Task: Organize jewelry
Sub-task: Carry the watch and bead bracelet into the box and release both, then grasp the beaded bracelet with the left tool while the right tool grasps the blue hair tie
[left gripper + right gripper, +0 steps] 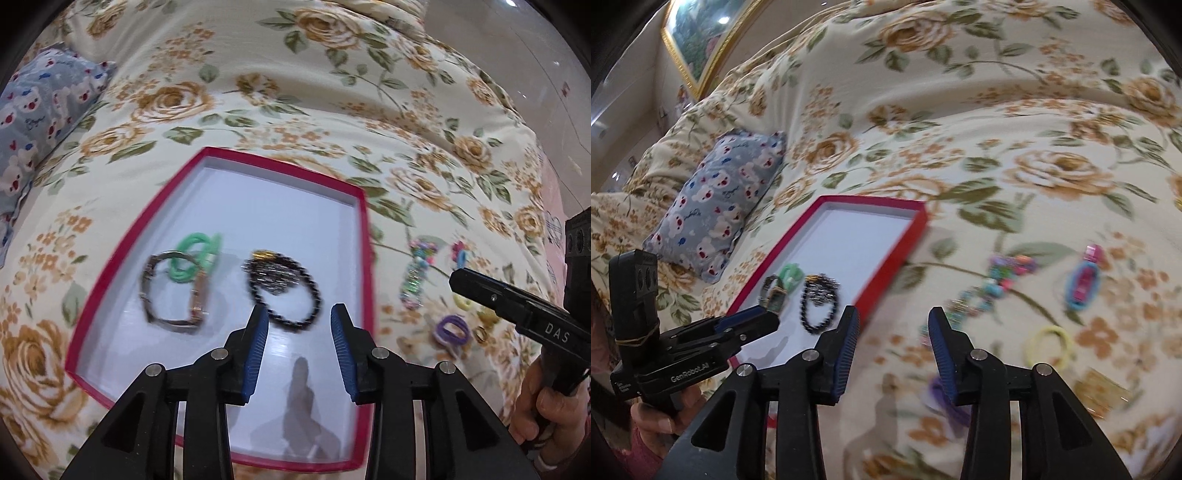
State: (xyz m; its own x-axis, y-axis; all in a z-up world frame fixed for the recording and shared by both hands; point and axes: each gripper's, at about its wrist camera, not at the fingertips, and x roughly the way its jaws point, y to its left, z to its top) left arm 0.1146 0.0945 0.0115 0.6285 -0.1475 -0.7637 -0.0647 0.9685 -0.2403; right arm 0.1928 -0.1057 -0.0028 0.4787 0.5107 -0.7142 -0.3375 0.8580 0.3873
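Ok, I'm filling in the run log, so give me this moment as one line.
left gripper: open, empty | right gripper: open, empty | red tray: black bead bracelet, watch, green ties | bedspread: more jewelry

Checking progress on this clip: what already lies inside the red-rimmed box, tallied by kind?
Metal-banded wristwatch: 1
Green elastic hair-tie bundle: 1
Black beaded bracelet, with a glittery cluster at its top: 1
Total: 3 in the red-rimmed white box. The blur hides whether the cluster is a separate piece.
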